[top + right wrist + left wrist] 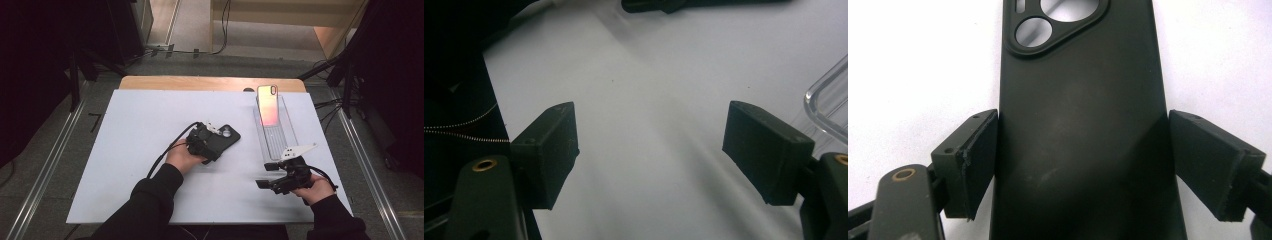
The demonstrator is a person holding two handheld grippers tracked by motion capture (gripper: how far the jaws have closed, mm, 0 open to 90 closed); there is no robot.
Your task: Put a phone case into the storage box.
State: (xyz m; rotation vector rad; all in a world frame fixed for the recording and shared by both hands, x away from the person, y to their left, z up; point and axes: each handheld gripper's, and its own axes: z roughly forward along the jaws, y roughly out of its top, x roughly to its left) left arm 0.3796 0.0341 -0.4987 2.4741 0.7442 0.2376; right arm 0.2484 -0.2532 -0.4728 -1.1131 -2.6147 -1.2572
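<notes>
We see black phone case flat on white table, camera holes at 12 o'clock. Our left gripper jaws hug its two sides. Our right gripper open, holding nothing. Clear tray with pink phone at 3 o'clock.

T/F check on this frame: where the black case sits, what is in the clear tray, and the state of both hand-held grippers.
1. The black soft phone case lies between the left hand-held gripper's jaws. True.
2. The clear plastic tray is empty. False: a pink-tinted glossy phone case rests in its far end.
3. The right hand-held gripper holds a phone case. False: its jaws are open over the bare white table sheet.
4. The black case lies flat on the white sheet. True.
</notes>
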